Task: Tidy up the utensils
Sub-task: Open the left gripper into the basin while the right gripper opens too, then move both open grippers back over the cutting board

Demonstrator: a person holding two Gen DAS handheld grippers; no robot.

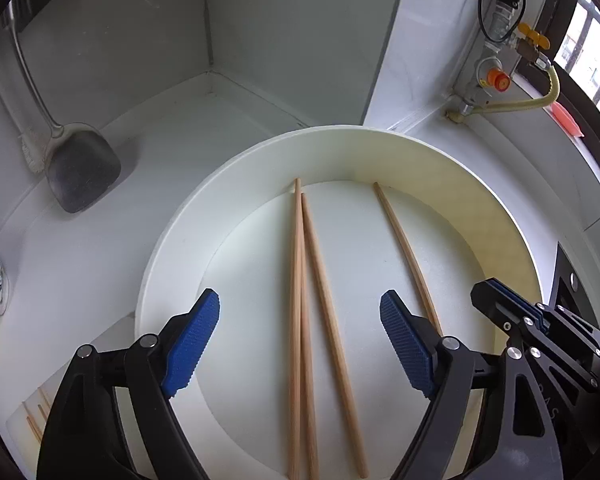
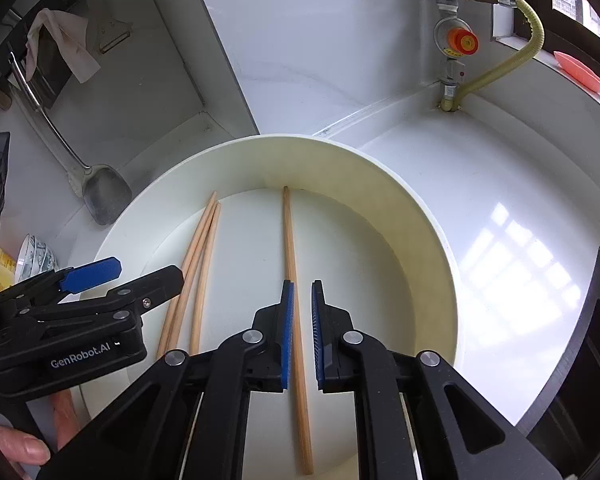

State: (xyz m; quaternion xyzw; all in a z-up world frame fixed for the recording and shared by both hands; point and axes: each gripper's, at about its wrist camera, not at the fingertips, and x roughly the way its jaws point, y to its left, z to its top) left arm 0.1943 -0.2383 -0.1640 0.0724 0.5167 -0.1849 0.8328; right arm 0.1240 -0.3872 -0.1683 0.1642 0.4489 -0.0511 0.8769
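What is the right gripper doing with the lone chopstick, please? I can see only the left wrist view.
Observer: The right gripper straddles the lone chopstick in the basin, with its fingers nearly closed.
Operator: Is it clamped yet?
Observer: Not quite. A gap shows between the chopstick and the right-hand pad.
Operator: Is anything hanging near the spatula?
Observer: Yes, a white cloth hangs beside the top of the spatula handle.
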